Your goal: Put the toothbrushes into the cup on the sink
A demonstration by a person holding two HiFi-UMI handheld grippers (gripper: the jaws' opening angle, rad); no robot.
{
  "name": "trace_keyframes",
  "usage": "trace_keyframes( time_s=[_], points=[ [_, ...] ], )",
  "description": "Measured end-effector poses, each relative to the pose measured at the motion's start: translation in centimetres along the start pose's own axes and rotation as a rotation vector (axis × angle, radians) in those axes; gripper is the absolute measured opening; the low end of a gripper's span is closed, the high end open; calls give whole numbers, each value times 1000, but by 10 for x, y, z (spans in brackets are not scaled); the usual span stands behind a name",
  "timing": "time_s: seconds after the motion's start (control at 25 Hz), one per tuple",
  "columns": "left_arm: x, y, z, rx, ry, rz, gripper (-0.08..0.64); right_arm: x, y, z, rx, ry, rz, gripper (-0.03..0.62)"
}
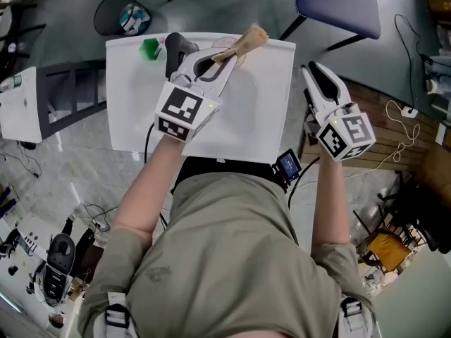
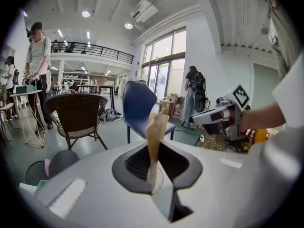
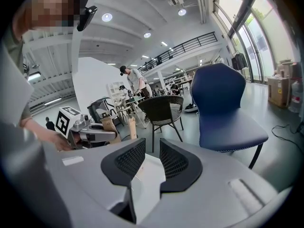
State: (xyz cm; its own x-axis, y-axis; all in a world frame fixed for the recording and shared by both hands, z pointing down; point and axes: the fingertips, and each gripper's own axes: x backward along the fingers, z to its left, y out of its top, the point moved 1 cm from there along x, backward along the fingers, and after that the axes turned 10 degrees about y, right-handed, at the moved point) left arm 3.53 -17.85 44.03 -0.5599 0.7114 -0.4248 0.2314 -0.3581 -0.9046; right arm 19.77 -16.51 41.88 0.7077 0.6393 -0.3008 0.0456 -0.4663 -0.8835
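My left gripper (image 1: 224,55) is shut on a tan toothbrush (image 1: 246,42) in its cardboard-coloured pack and holds it above the white sink (image 1: 268,118). In the left gripper view the toothbrush (image 2: 155,141) stands up between the dark pads. A green cup (image 1: 149,48) sits at the sink's far left corner, left of that gripper, beside a dark fitting (image 1: 176,46). My right gripper (image 1: 318,76) hovers off the sink's right edge. Its jaws stand a narrow gap apart with nothing between them (image 3: 152,158). From the left gripper view, the right gripper (image 2: 197,120) appears at the right.
A blue chair (image 1: 338,2) stands beyond the sink's far right corner. A round dark bin (image 1: 121,13) sits on the floor beyond the far left corner. A grey and white unit (image 1: 49,101) is to the left. Cables (image 1: 402,132) lie on the floor at the right.
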Motion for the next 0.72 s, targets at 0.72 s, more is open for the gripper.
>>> trace_keyframes(
  time_s=[0.72],
  points=[
    [5,-3,-21,-12,-87,-2,38,1,2,10,7,0,-5,84]
  ],
)
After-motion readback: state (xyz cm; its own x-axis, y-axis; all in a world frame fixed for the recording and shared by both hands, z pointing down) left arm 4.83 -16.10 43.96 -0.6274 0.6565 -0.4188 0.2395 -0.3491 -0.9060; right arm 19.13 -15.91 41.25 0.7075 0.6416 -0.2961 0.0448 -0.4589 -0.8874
